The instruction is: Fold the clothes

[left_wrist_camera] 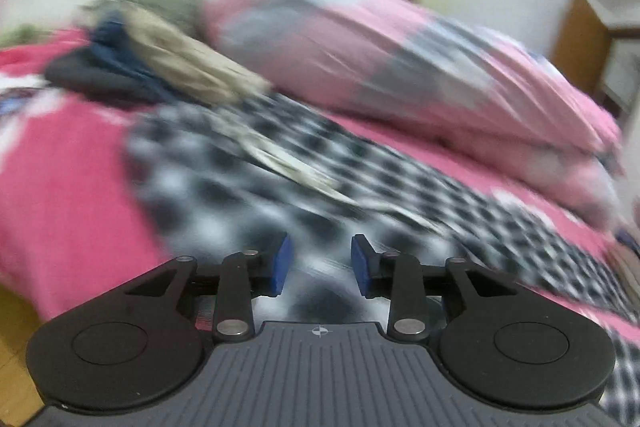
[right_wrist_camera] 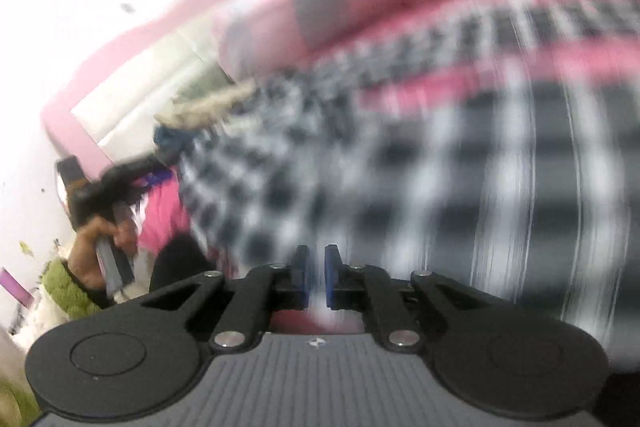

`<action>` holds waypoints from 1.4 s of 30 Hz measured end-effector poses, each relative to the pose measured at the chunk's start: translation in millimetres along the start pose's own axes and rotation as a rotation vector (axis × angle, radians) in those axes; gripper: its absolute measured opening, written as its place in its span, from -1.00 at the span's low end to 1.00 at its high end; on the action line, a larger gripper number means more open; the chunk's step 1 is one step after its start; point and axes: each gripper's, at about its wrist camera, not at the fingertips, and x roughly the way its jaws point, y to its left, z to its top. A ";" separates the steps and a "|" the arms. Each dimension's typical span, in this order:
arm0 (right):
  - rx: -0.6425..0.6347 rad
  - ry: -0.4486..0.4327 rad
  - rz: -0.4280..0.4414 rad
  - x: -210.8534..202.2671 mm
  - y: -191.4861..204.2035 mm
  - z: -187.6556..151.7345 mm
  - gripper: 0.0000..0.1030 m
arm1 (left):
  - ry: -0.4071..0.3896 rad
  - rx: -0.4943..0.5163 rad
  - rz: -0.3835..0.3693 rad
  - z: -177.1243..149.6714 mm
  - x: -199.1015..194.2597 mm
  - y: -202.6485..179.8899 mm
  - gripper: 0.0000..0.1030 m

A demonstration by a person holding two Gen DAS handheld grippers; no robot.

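Left wrist view, left to right:

1. Bright pink bed cover [left_wrist_camera: 60, 187], spread flat and filling the left side. It bore everything listed below.
2. Heap of loose garments [left_wrist_camera: 152, 59] at the far left of the bed: dark navy cloth under a crumpled beige piece. Too blurred to count the items.
3. Black-and-white checked cloth garment [left_wrist_camera: 248, 179], the task's item, lay spread on the pink cover and ran from the centre toward the lower right, directly beneath your tool. A pale crumpled strip lay across its middle.
4. Your left gripper [left_wrist_camera: 320, 265], blue pads on black links, hung over the checked garment with its jaws parted. A clear gap showed between the pads and no cloth was in it.
5. Large pink and grey patterned pillow or folded quilt [left_wrist_camera: 400, 67], lying behind the checked garment on the right.

Right wrist view, left to right:

6. Your left hand [right_wrist_camera: 100, 247], with a green fleecy cuff at the wrist, wrapped around the grey handle of the other tool at the far left.
7. Checked garment, filling the centre and right, heavily smeared.
8. Your right gripper [right_wrist_camera: 316, 277], held just above the checked garment, jaws only slightly apart. A narrow slit showed between the blue pads; nothing was pinched there.
9. Pink and grey bedding across the top right.
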 end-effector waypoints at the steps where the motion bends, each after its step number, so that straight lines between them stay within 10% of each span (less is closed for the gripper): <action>1: -0.040 -0.023 -0.012 5.3 0.3 14.7 -0.45 | 0.026 0.023 -0.027 -2.3 7.2 -7.7 -0.36; 4: -0.129 -0.038 -0.075 36.6 -3.9 53.1 -0.09 | 0.087 0.082 -0.081 -15.0 23.1 -21.4 -0.36; 16: -0.205 0.254 -0.141 215.9 -24.8 106.6 -0.10 | 0.051 0.190 -0.236 -54.6 19.2 -15.0 -0.32; 19: -0.239 0.282 -0.148 223.9 -22.8 105.6 -0.20 | 0.041 0.209 -0.315 -57.7 19.4 -15.7 -0.31; 23: -0.290 0.304 -0.180 226.1 -13.5 104.9 -0.94 | 0.034 0.217 -0.378 -62.2 20.8 -17.5 -0.26; 42: -0.426 0.183 -0.335 249.1 -12.9 108.1 -0.90 | 0.039 0.131 -0.425 -65.7 25.3 -3.9 -0.26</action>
